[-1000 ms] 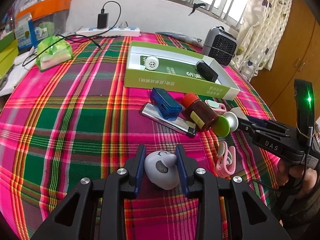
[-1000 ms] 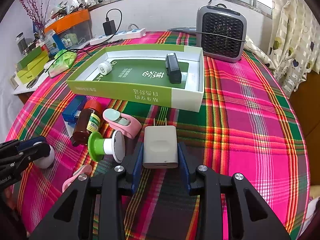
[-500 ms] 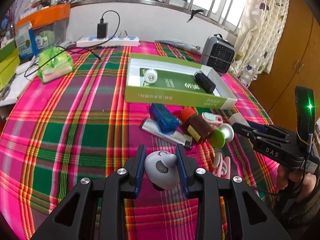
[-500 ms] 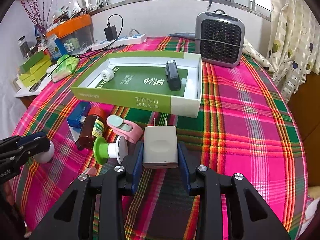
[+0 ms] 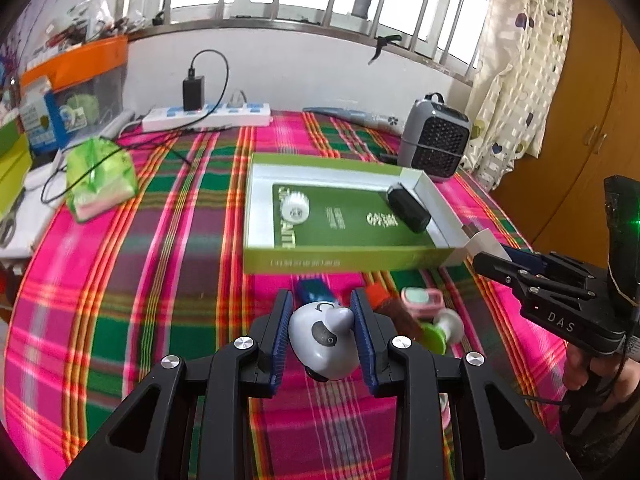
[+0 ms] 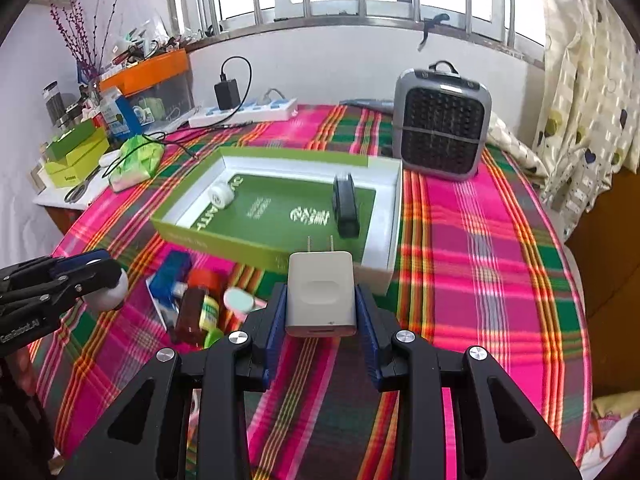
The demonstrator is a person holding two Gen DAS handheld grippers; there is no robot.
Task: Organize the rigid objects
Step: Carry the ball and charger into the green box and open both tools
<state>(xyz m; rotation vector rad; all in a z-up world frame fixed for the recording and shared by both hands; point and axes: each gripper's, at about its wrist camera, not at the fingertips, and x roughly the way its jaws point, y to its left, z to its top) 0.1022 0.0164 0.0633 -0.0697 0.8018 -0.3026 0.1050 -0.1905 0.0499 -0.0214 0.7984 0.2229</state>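
Note:
My left gripper [image 5: 322,316] is shut on a small white-grey figurine [image 5: 324,340], held above the plaid cloth. A white plug adapter [image 6: 320,294] sits clamped in my right gripper [image 6: 320,312], prongs pointing away, just short of the green box's [image 6: 224,250] near wall. In that box lie a white round cap [image 6: 221,196] and a black block [image 6: 345,208]. On the cloth before the box lie a blue case [image 6: 170,272], a brown bottle with a red cap [image 6: 196,308], a pink clip [image 5: 422,298] and a green-and-white spool [image 5: 442,330].
A grey fan heater [image 6: 442,124] stands behind the box on the right. A white power strip [image 6: 244,114] with a black charger lies at the back, with a green bag [image 6: 138,158] and stacked boxes [image 6: 74,152] to the left. A curtain [image 6: 592,92] hangs right.
Both grippers have risen with their loads and moved nearer the green box. The loose things on the cloth now sit lower and partly behind the fingers.

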